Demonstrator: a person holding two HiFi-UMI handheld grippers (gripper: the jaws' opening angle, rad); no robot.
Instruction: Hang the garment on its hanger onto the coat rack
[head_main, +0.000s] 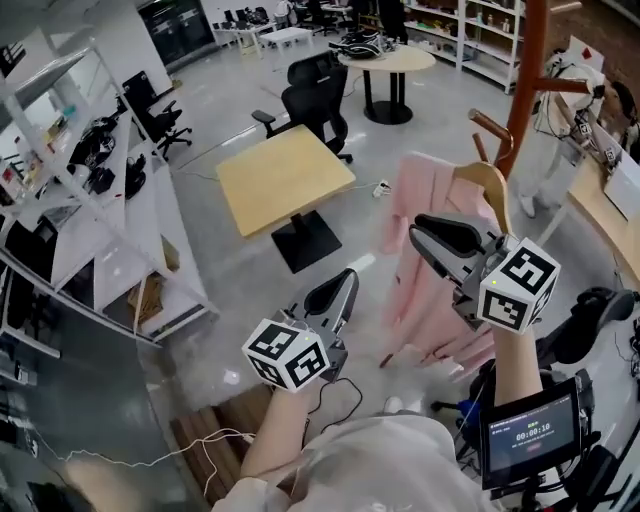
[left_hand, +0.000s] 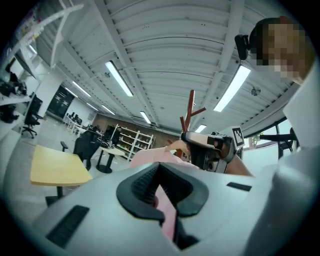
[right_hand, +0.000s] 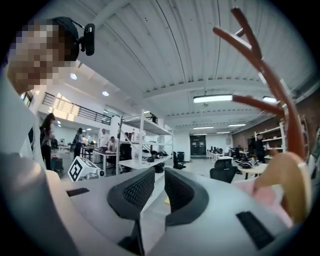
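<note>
A pink garment (head_main: 430, 270) hangs on a wooden hanger (head_main: 492, 188) beside the red-brown coat rack (head_main: 525, 80); the hanger's top reaches a rack peg (head_main: 484, 125). My right gripper (head_main: 425, 232) sits in front of the garment just below the hanger, jaws a narrow gap apart with nothing between them. In the right gripper view, the right gripper (right_hand: 159, 180) has the hanger's end (right_hand: 287, 180) and the rack's branches (right_hand: 265, 65) to its right. My left gripper (head_main: 345, 280) is lower left, clear of the cloth. In the left gripper view, the left gripper (left_hand: 162, 175) shows pink cloth (left_hand: 150, 155) beyond its slightly parted jaws.
A yellow square table (head_main: 285, 175) stands left of the garment, with black office chairs (head_main: 315, 95) and a round table (head_main: 395, 60) behind it. White shelving (head_main: 80, 200) lines the left side. A small screen (head_main: 530, 435) sits at lower right. People stand far off (right_hand: 77, 142).
</note>
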